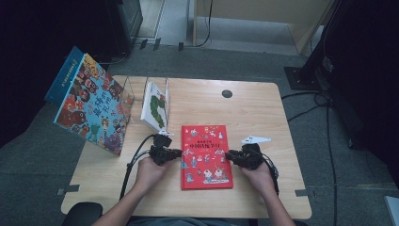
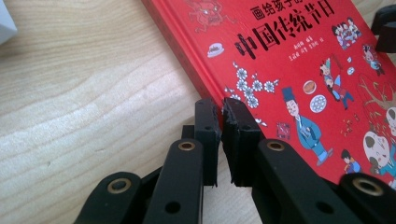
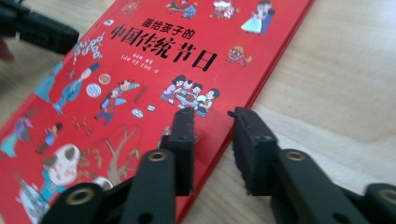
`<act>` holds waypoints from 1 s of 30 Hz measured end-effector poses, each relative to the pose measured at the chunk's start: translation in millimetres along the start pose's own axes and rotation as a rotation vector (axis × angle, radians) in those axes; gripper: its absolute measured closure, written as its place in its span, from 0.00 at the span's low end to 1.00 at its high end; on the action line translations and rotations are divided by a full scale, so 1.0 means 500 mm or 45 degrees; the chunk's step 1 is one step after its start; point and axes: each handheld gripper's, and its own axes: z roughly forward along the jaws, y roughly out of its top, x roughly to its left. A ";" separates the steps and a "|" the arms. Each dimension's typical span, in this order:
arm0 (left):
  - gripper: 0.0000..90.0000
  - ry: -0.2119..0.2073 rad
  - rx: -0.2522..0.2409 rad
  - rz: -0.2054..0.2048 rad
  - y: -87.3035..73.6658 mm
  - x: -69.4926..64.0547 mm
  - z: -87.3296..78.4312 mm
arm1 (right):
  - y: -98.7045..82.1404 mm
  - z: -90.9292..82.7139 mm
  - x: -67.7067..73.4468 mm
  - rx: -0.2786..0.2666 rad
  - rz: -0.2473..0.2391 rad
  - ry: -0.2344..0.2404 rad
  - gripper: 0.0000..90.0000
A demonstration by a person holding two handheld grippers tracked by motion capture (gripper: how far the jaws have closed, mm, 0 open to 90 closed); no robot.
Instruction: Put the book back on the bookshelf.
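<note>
The left gripper point(image 2: 220, 122) pinches the red book's point(image 1: 206, 155) edge tight, but the right gripper point(image 3: 212, 133) hangs loose, so lifting now might tip the book.

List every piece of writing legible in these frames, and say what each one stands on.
"画给孩子的": small black line at the top of the flat red picture book's cover.
"中国传统节日": large black title below it on the same cover.
Small credit line under the title: too small to read.
Yellow lettering on the blue spine of the colourful standing book: blurred.
Green-and-white book in the clear stand: no readable text.
</note>
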 end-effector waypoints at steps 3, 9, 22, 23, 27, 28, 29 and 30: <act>0.94 -0.003 0.015 -0.022 -0.002 0.000 0.000 | 0.011 0.004 -0.004 0.041 0.087 0.009 0.76; 0.98 0.006 -0.001 -0.020 -0.009 -0.007 0.001 | 0.032 0.011 -0.023 0.135 0.247 0.054 0.76; 1.00 -0.029 -0.015 -0.053 -0.012 -0.017 0.008 | 0.081 0.023 -0.053 0.320 0.431 0.065 0.76; 1.00 -0.026 -0.015 -0.053 -0.012 -0.018 0.008 | 0.084 0.024 -0.053 0.329 0.433 0.061 0.77; 1.00 -0.030 -0.013 -0.064 -0.012 -0.017 0.008 | 0.089 0.024 -0.051 0.354 0.438 0.044 0.79; 1.00 -0.044 -0.009 -0.073 -0.011 -0.014 0.007 | 0.090 0.024 -0.051 0.356 0.446 0.046 0.80; 1.00 -0.048 -0.007 -0.079 -0.011 -0.014 0.007 | 0.090 0.023 -0.051 0.359 0.452 0.050 0.80; 1.00 -0.049 -0.007 -0.079 -0.011 -0.014 0.007 | 0.091 0.022 -0.052 0.364 0.457 0.061 0.81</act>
